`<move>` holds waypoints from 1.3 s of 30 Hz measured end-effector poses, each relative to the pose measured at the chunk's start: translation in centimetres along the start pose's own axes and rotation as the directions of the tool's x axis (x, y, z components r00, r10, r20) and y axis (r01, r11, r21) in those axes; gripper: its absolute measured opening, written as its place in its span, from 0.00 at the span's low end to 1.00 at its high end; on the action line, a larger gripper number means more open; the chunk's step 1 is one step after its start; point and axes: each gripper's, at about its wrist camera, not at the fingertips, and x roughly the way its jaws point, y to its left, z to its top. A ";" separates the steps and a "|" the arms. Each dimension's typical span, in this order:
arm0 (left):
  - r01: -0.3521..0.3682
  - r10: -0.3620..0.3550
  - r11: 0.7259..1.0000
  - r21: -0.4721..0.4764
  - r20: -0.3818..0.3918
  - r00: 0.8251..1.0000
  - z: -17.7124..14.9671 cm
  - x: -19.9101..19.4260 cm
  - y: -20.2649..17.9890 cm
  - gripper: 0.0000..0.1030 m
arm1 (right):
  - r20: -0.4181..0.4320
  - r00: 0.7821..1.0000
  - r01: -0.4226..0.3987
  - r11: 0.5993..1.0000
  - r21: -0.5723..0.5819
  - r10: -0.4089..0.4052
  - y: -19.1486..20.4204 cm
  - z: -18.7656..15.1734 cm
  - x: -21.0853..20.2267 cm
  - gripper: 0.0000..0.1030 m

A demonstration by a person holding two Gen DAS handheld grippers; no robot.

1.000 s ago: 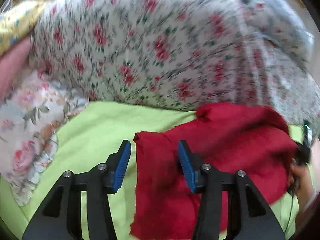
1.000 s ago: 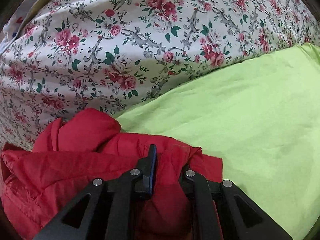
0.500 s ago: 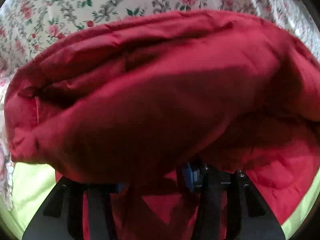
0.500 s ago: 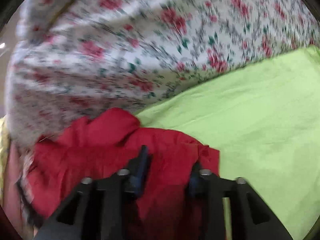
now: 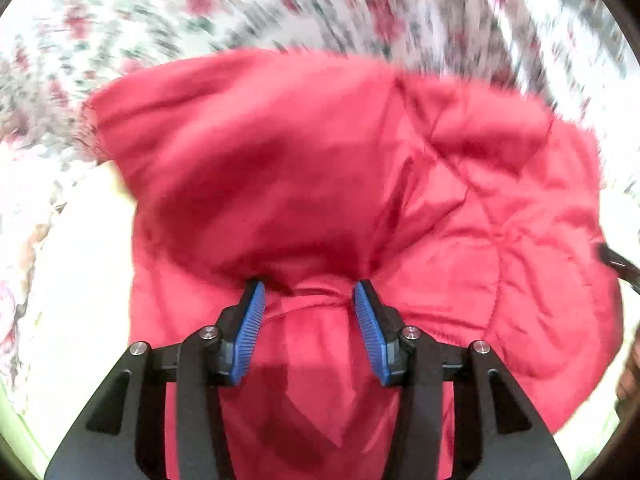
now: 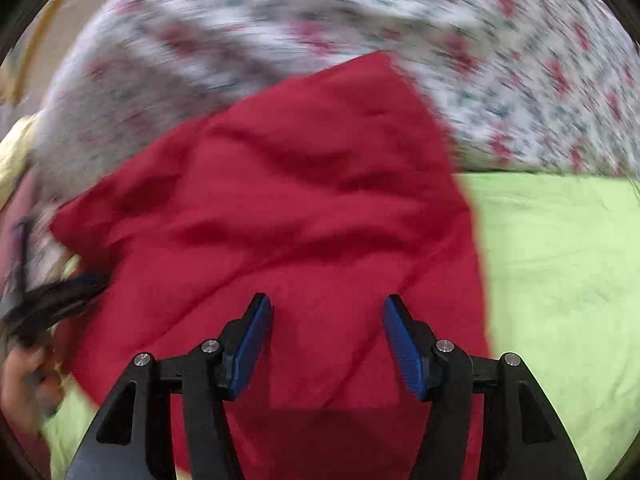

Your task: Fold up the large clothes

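Observation:
A red quilted garment (image 5: 340, 184) lies in a bunched heap on a lime green sheet (image 6: 560, 280). It also fills the middle of the right wrist view (image 6: 300, 208). My left gripper (image 5: 308, 300) is open, its blue pads (image 5: 250, 328) set either side of a fold of red cloth without pinching it. My right gripper (image 6: 326, 316) is open over the garment's near part, with nothing between its pads. The other gripper (image 6: 52, 300) shows blurred at the garment's left edge in the right wrist view.
A white cloth with red flowers (image 6: 400, 32) is piled behind the garment, also in the left wrist view (image 5: 200, 8). A pale floral cloth (image 5: 24, 208) lies at the left. Both views are blurred by motion.
My right gripper has opened and let go of the red garment. The garment has been thrown over and now lies more spread out. My left gripper, buried under cloth before, shows open.

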 end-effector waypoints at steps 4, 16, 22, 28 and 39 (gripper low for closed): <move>-0.025 0.025 0.999 -0.027 -0.015 1.000 -0.1 0.3 2.6 0.46 | -0.025 0.999 0.036 0.992 0.119 -0.033 -3.9 0.7 3.2 0.59; -0.049 0.048 0.998 -0.050 -0.027 0.998 1.5 5.8 2.4 0.54 | -0.014 1.000 0.005 0.972 0.236 -0.002 -5.2 -0.6 4.9 0.59; 0.032 -0.031 0.998 -0.055 0.022 0.999 -0.7 -0.3 3.9 0.65 | 0.010 0.998 -0.059 0.960 0.275 0.058 -6.2 -0.6 3.0 0.61; 0.030 -0.024 0.983 -0.181 0.033 0.999 -3.8 -2.6 9.2 0.82 | 0.006 0.996 -0.088 0.968 0.236 0.089 -7.1 -2.0 -0.4 0.71; 0.251 -0.294 0.888 -0.384 -0.056 0.954 -5.5 4.9 11.1 1.00 | -0.082 0.972 -0.184 0.930 0.319 0.220 -9.1 -5.6 -0.3 0.86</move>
